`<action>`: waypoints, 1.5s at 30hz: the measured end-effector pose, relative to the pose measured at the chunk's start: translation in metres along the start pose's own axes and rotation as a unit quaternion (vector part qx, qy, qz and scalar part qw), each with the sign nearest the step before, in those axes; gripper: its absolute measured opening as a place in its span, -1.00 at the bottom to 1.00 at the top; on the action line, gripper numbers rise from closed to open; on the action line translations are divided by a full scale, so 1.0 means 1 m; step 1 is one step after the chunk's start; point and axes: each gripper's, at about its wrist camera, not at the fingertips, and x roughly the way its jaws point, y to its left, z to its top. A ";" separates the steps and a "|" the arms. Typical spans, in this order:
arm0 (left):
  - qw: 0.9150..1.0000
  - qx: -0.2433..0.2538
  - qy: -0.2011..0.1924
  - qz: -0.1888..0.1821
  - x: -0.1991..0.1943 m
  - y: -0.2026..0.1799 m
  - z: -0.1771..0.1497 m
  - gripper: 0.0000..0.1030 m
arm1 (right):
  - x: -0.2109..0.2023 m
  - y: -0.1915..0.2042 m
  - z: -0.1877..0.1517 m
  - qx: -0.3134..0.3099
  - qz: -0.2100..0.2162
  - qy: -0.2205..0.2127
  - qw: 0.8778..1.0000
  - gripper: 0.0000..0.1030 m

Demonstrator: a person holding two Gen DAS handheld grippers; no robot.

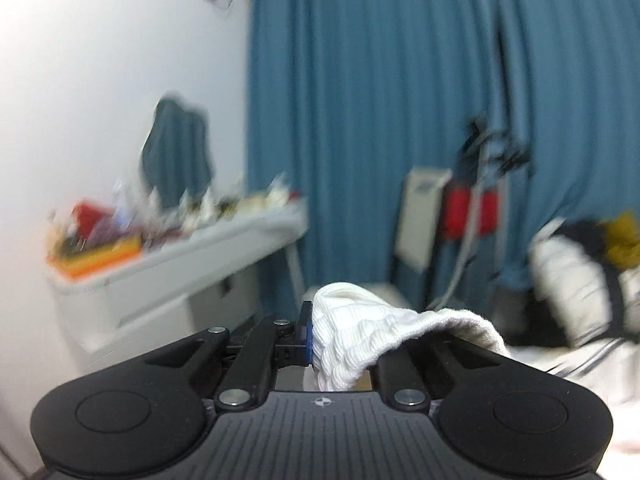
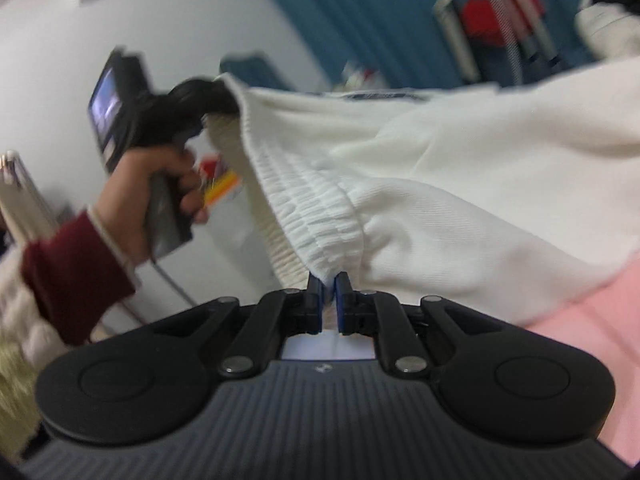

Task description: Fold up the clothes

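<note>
Right wrist: tongs (image 2: 328, 300) clamp white garment (image 2: 440, 184).

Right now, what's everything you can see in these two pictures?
Garment: one, white, ribbed waistband, stretched in the air between both tools.
Curtain: one, blue, back wall.
Shelf: one, white, on the left wall, crowded with blurred colourful items.
Clothes pile: one, white, black and mustard, far right.
Red object with grey tubes: one, by the curtain, too blurred to identify.
Pink surface: one, under the garment.
Left tool: black, shut on the garment.
Right tool: black with blue pads, shut on the waistband.
Hand: one, dark red sleeve, holding the left tool.
</note>
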 end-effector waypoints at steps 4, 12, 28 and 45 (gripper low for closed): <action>0.996 -0.030 0.078 0.030 0.074 0.033 -0.048 -0.80 | 0.057 -0.011 -0.019 -0.013 -0.012 0.065 0.998 -0.79; 0.987 -0.085 0.134 0.005 0.109 0.079 -0.098 -0.77 | 0.079 -0.031 -0.015 -0.038 -0.019 0.094 0.995 -0.75; 0.992 -0.037 0.118 -0.002 -0.063 0.115 -0.096 0.75 | 0.048 -0.008 -0.025 -0.097 -0.020 0.070 0.993 0.80; 0.977 -0.034 0.051 -0.202 -0.246 -0.076 -0.109 0.84 | -0.162 -0.032 0.019 -0.153 -0.201 -0.068 0.965 0.80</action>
